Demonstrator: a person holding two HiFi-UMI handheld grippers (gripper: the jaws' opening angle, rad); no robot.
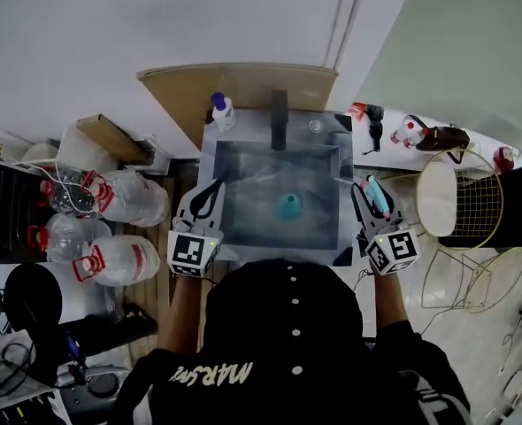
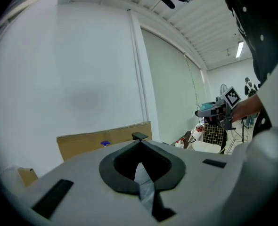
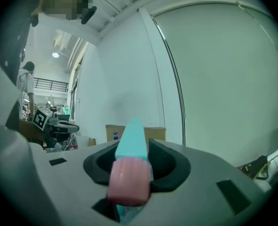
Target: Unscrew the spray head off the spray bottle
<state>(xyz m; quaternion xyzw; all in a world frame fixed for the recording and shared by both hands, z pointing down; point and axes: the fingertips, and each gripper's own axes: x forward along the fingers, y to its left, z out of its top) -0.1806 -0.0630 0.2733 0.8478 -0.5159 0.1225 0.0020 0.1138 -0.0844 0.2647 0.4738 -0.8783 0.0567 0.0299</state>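
Observation:
A teal spray head point(image 3: 132, 140) with a pink collar point(image 3: 128, 180) is clamped between the jaws of my right gripper point(image 3: 133, 146), nozzle pointing forward. From above, that gripper point(image 1: 372, 195) hovers at the right rim of the sink point(image 1: 345, 204) with the teal and pink piece point(image 1: 378, 197) in it. A teal object point(image 1: 288, 205), apparently the bottle, sits in the sink basin. My left gripper point(image 1: 210, 193) is over the sink's left rim. Its jaws point(image 2: 140, 141) are shut with nothing between them.
A black faucet point(image 1: 280, 119) and a white bottle with a blue cap point(image 1: 223, 112) stand behind the sink, in front of a cardboard sheet point(image 1: 243, 82). Large water jugs point(image 1: 119, 197) lie at the left. A wire basket point(image 1: 460, 197) stands at the right.

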